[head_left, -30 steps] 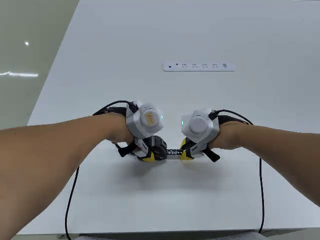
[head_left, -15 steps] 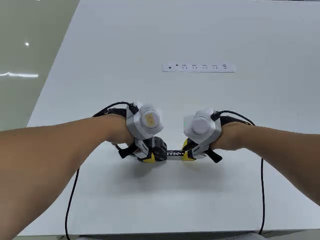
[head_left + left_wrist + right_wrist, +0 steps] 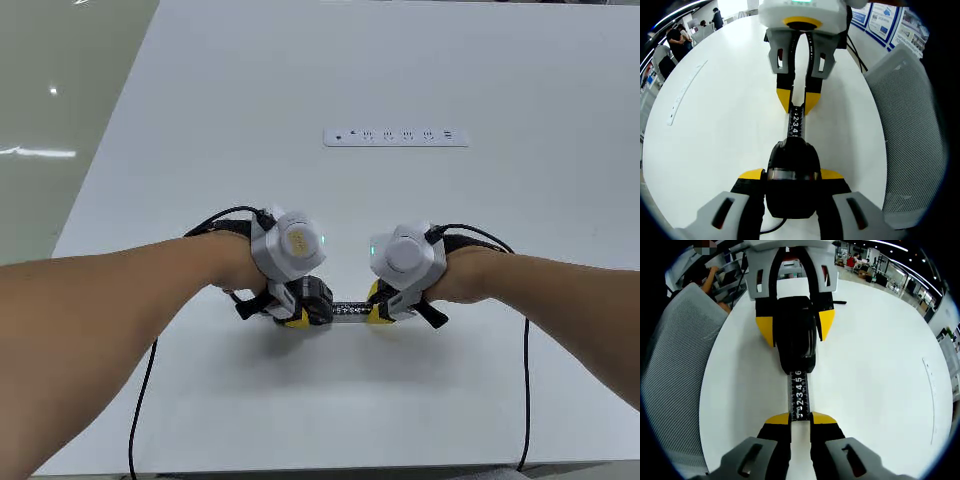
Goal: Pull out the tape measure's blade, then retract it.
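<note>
The black tape measure case (image 3: 792,175) lies near the table's front edge, and my left gripper (image 3: 792,173) is shut on it with a yellow-tipped jaw on each side. A short length of numbered blade (image 3: 799,392) runs out of the case (image 3: 796,340) to my right gripper (image 3: 800,418), which is shut on the blade's end. In the head view the left gripper (image 3: 303,312) and the right gripper (image 3: 378,311) face each other. The blade (image 3: 349,311) bridges the small gap between them.
A white power strip (image 3: 395,136) lies flat farther back on the white table (image 3: 450,60). Black cables (image 3: 145,390) trail from both grippers over the front edge. A grey mesh chair (image 3: 910,125) stands close behind the table edge. The floor lies to the left.
My right gripper has shifted a little to the right, away from the case, and slightly more blade shows between the grippers. The left gripper has stayed almost in place.
</note>
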